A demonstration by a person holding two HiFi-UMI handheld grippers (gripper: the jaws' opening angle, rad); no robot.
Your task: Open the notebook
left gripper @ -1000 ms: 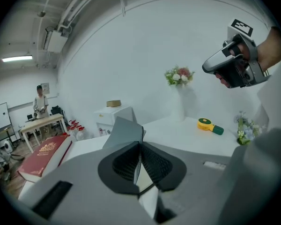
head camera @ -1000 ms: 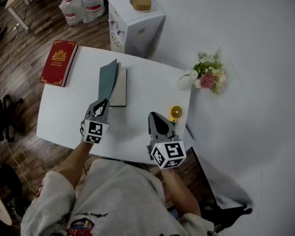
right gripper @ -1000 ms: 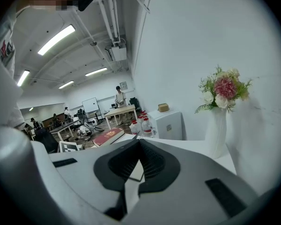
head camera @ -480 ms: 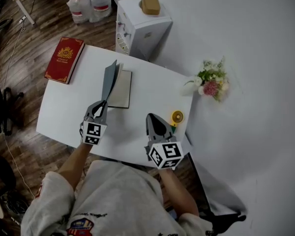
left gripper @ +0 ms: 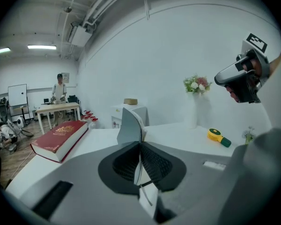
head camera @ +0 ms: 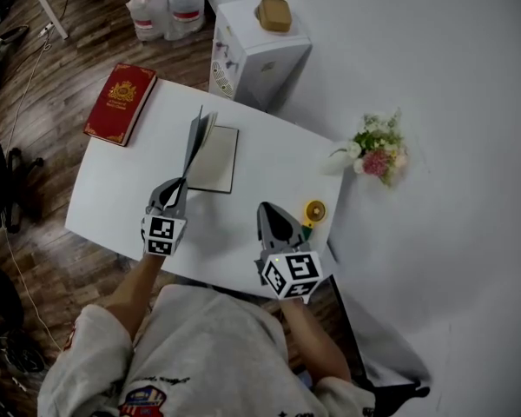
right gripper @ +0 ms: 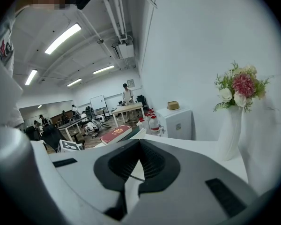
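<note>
The notebook [head camera: 217, 162] lies on the white table [head camera: 113, 207] with its grey-green cover [head camera: 194, 142] lifted almost upright. My left gripper [head camera: 181, 183] is shut on the cover's near edge. In the left gripper view the cover [left gripper: 128, 125] rises straight out of the closed jaws, with the pale page edges [left gripper: 141, 123] just to its right. My right gripper [head camera: 266, 208] hovers over the table's near right part, shut, with nothing in it. It is apart from the notebook and shows at the upper right of the left gripper view [left gripper: 223, 79].
A red hardcover book [head camera: 122, 102] lies at the table's far left corner. A yellow tape measure [head camera: 314, 210] sits by the right edge. A white vase of flowers [head camera: 373, 153] stands on the white surface to the right. A white cabinet [head camera: 256, 46] and water bottles [head camera: 169, 3] stand beyond.
The cover has swung further up and now shows almost edge-on. My left gripper has moved with it, still holding the edge. The right gripper has hardly shifted.
</note>
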